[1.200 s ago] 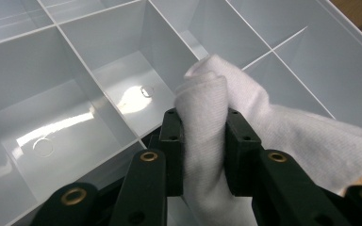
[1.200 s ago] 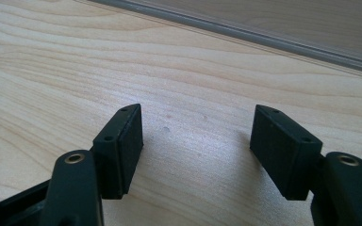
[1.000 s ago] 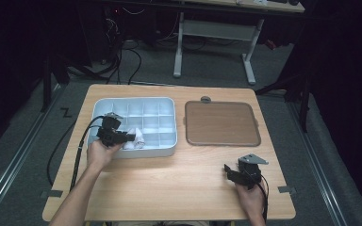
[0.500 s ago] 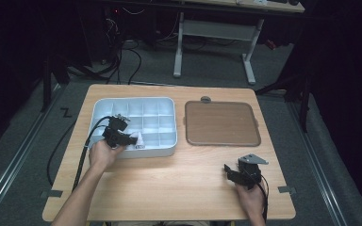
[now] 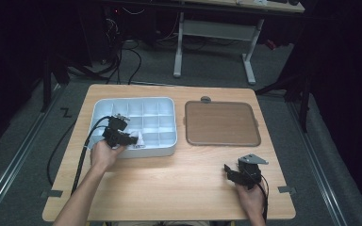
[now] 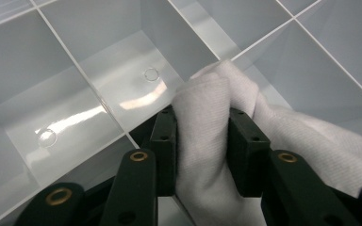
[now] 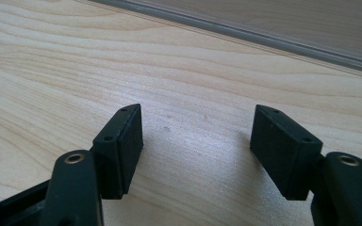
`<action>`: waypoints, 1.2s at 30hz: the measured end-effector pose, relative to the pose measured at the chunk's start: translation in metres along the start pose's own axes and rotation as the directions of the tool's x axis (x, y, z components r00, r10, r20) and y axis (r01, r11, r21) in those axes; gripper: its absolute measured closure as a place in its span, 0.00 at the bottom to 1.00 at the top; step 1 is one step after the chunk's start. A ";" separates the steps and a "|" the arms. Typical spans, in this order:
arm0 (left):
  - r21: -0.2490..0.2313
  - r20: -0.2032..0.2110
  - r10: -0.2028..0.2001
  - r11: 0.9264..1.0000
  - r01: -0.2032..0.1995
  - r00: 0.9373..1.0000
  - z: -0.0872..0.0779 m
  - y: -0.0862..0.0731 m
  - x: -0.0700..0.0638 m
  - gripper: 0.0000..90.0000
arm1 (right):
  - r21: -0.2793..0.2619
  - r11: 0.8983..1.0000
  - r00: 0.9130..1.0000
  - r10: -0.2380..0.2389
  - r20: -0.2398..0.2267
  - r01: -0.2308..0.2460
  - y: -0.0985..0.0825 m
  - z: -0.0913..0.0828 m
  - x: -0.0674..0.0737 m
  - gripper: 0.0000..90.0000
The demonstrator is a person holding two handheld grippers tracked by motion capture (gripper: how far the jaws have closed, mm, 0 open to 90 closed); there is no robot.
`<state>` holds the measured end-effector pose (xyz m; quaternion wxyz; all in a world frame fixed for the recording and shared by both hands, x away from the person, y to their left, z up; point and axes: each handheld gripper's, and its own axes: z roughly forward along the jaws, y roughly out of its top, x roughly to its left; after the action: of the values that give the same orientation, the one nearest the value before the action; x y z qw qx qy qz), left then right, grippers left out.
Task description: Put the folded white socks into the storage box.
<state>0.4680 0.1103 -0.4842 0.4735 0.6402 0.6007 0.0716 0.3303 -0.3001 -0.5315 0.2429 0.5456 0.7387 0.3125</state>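
— Where's the left tool [image 6: 201,155] right now?

— I have it down in the white tray [image 5: 104,107], over the near-left compartments. A white cloth [image 6: 207,122] sits between its jaws and both pads touch it, so I call that a grip, though the jaws have just been opening a little. The cloth bunches up over a divider and trails off past the right pad.

— And from above?

— The cloth shows just beside the tool, inside the tray's near row. The brown mat [image 5: 220,123] lies to the right of the tray, apart from it.

— Right tool [image 7: 195,141]?

— Resting low over the bare desk [image 7: 66,66] near its front right corner, jaws spread wide, nothing between them.
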 end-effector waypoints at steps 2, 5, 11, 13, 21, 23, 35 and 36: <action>-0.002 0.003 -0.002 1.000 0.002 1.000 -0.001 0.000 0.000 0.73 | 0.000 1.000 1.000 0.000 0.000 0.000 0.000 0.000 0.000 0.39; -0.010 0.009 -0.009 1.000 0.009 1.000 -0.003 0.001 -0.001 0.69 | 0.000 1.000 1.000 0.000 0.000 0.000 0.000 0.000 0.000 0.39; -0.034 0.036 -0.044 0.998 0.045 0.998 -0.009 0.004 0.000 0.61 | 0.000 1.000 1.000 0.000 0.000 0.000 0.000 0.000 0.000 0.39; -0.041 0.039 -0.042 0.998 0.043 0.998 -0.011 0.005 -0.001 0.59 | 0.000 1.000 1.000 0.000 0.000 0.000 0.000 0.000 0.000 0.39; -0.089 0.048 -0.045 0.995 0.049 0.998 -0.022 0.009 -0.002 0.50 | 0.000 1.000 1.000 -0.001 0.000 0.001 0.000 0.000 0.000 0.39; -0.105 0.056 -0.040 0.993 0.046 0.998 -0.028 0.010 -0.005 0.49 | 0.000 1.000 1.000 0.000 0.000 0.000 0.000 0.000 0.000 0.39; -0.102 0.104 0.003 0.995 0.008 0.995 -0.042 0.001 -0.033 0.47 | 0.000 1.000 1.000 0.000 0.000 0.000 0.000 0.000 0.000 0.39; -0.092 0.101 0.009 0.996 0.000 0.995 -0.041 0.000 -0.034 0.47 | 0.000 1.000 1.000 0.000 0.000 0.000 0.000 0.000 0.000 0.39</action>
<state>0.4317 0.1033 -0.4464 0.5320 0.6218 0.5708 0.0677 0.3303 -0.3001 -0.5315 0.2429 0.5456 0.7387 0.3125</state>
